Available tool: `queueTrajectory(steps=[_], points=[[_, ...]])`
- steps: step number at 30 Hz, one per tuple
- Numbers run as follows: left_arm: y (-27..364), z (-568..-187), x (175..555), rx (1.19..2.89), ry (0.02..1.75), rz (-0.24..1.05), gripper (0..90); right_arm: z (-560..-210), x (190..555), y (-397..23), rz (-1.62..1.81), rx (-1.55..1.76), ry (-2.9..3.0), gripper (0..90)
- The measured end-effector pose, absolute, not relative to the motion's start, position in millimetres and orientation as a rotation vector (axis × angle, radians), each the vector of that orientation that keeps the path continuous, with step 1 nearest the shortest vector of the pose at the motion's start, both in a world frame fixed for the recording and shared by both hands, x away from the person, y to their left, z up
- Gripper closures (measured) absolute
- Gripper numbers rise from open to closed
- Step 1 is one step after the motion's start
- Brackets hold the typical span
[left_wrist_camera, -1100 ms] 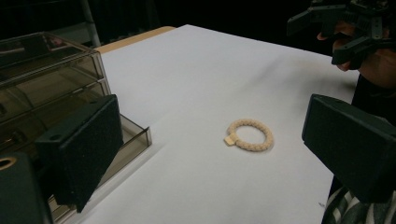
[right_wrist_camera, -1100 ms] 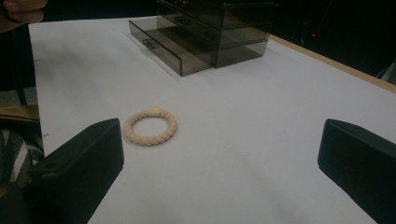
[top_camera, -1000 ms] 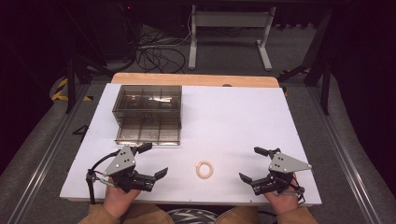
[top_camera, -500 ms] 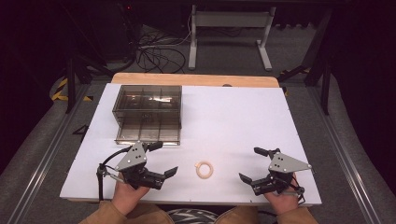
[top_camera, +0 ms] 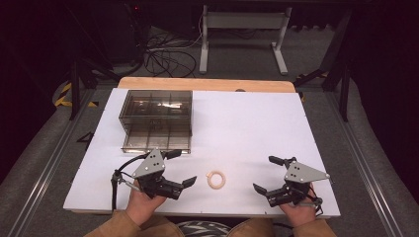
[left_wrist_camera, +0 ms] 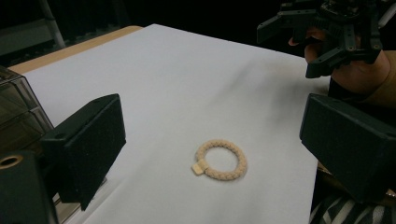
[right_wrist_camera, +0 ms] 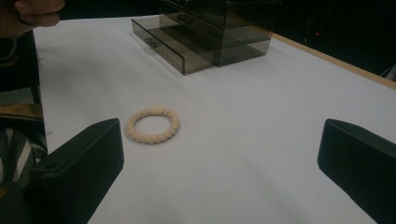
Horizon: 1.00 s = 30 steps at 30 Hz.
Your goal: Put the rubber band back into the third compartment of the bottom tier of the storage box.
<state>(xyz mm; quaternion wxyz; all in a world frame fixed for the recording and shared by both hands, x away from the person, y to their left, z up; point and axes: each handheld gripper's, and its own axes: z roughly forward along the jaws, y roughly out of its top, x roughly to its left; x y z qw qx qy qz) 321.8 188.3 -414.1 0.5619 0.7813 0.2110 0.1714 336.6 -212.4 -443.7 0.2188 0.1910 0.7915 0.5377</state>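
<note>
A beige braided ring (top_camera: 216,179) lies flat on the white table top (top_camera: 247,123) near the front edge, between my two grippers. My left gripper (top_camera: 182,168) stands open just left of the ring and is not touching it. In the left gripper view the ring (left_wrist_camera: 220,159) lies ahead, between the wide-apart jaws. My right gripper (top_camera: 264,174) is open too, farther off on the ring's right. Its view has the ring (right_wrist_camera: 152,124) ahead and to the left. A smoky clear drawer box (top_camera: 155,104) stands at the back left with its bottom drawer (top_camera: 157,139) pulled out.
The drawer box (right_wrist_camera: 224,23) and its open drawer (right_wrist_camera: 170,46) sit beyond the ring in the right gripper view. A wooden strip (top_camera: 207,84) runs along the table's far edge. The other hand and its gripper (left_wrist_camera: 327,32) appear at the upper right of the left gripper view.
My left gripper has moved right, toward the ring, still open. The right gripper and the ring have stayed put.
</note>
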Motion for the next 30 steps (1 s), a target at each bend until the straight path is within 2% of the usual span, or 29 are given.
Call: queueTrajectory(steps=[20,30], points=[[166,-415,328,1.901,0.448,0.299,18.3,-444,337,-212,1.493,0.533,2.194,1.1],[146,-422,336,1.981,0.453,0.252,18.9,-444,337,-212,1.494,0.533,2.195,1.2]])
